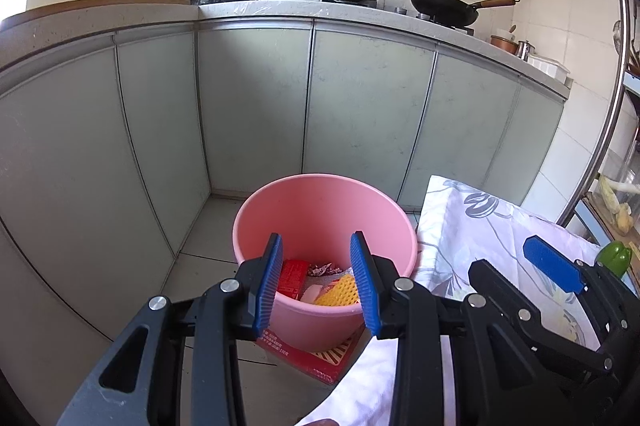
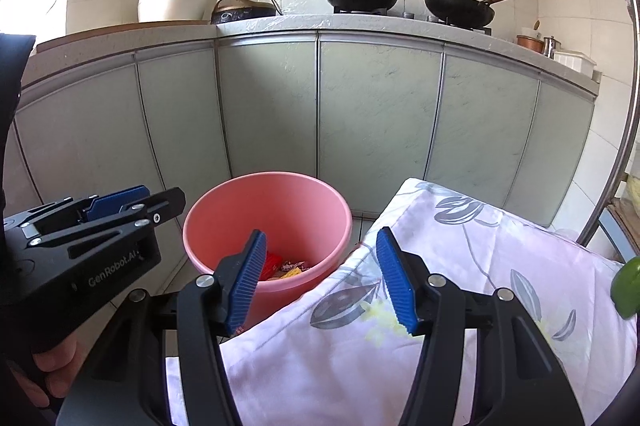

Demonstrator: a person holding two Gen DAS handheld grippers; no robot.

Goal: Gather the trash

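A pink bucket (image 1: 320, 202) (image 2: 272, 202) stands on the tiled floor in front of the cabinets. Inside it lie a red packet (image 1: 294, 276), a crumpled wrapper (image 1: 324, 270) and a yellow mesh piece (image 1: 340, 292); the right wrist view shows this trash (image 2: 284, 266) too. My left gripper (image 1: 317, 235) (image 2: 164, 193) hangs over the bucket's near rim, open, with nothing between its blue pads. My right gripper (image 2: 321, 231) (image 1: 502, 255) is beside it, over the corner of the floral cloth (image 2: 440, 286), also open and holding nothing.
The bucket rests on a flat red printed sheet (image 1: 320, 358). The cloth-covered table (image 1: 480, 222) adjoins the bucket on the right, with a green pepper (image 1: 614, 258) (image 2: 626, 286) at its far right. Pale cabinet doors (image 1: 256, 106) carry a counter with woks (image 1: 444, 6). A hand (image 2: 52, 366) grips the left tool.
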